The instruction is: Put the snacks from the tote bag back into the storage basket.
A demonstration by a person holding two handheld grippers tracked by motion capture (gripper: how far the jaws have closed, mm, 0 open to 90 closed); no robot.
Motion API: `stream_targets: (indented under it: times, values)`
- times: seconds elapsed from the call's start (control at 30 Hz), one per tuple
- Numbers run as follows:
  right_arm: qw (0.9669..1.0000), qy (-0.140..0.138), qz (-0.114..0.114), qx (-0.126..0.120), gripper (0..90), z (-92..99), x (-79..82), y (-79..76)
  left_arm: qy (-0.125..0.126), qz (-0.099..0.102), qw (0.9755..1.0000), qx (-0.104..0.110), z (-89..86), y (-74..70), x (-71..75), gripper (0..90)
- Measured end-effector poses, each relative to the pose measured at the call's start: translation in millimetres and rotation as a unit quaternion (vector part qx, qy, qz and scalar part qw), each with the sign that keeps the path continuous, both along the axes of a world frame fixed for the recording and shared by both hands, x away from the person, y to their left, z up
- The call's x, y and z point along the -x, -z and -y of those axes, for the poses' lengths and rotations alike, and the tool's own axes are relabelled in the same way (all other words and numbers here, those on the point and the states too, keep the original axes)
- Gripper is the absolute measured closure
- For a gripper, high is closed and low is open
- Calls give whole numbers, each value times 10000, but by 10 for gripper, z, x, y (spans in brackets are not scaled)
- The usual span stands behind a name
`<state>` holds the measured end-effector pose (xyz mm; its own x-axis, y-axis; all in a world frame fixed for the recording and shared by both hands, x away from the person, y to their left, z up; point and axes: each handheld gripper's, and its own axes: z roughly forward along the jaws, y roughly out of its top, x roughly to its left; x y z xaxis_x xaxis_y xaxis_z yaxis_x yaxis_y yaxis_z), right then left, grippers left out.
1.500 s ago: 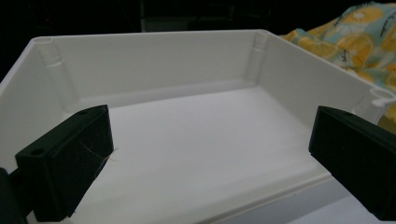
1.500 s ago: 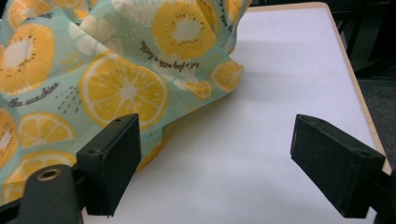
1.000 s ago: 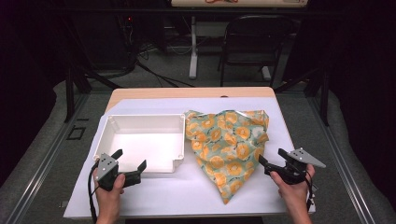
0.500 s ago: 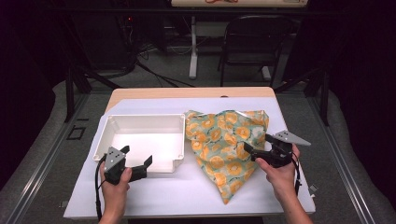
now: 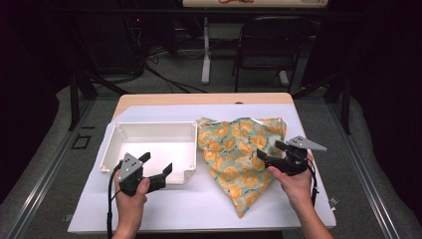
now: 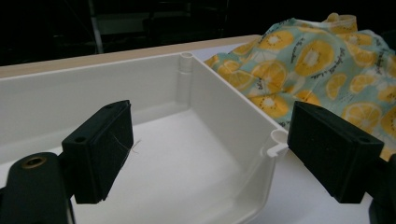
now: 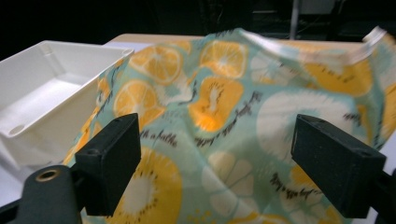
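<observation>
Left gripper (image 5: 158, 167): black body, grey three-cornered top plate, black cable trailing. Right gripper (image 5: 268, 154): same; blocky black jaws, brass-ringed screw holes

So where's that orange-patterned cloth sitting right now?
In the high view the cloth lies crumpled on the white sheet, right of centre, its left edge against the white tray, with the right gripper hovering over its right side.

A lab recording bay, not a home.

You are at a wooden table (image 5: 149, 99) under a white sheet (image 5: 199, 204), ringed by dark curtains, with a metal frame (image 5: 74, 99), loose floor cables (image 5: 164, 79), a folding chair (image 5: 271, 45) and grey floor mats (image 5: 45, 164) beside you.
</observation>
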<state>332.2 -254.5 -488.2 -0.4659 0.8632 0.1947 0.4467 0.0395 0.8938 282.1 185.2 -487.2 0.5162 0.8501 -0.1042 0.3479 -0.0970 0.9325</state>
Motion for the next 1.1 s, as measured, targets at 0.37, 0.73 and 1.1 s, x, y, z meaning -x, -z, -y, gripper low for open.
stream_targets:
  times: [0.37, 0.73, 1.1]
  values:
    - [9989, -106, 169, 414, 687, -14, 148, 73, 473, -92, 9987, 159, 481, -91, -133, 159]
    - [9979, -275, 176, 558, 900, 17, 266, 23, 821, -313, 9961, 33, 1152, -23, -327, 159]
    - [9950, -731, -50, 681, 900, 11, 446, 151, 1041, -422, 9937, -33, 1612, 71, -442, 154]
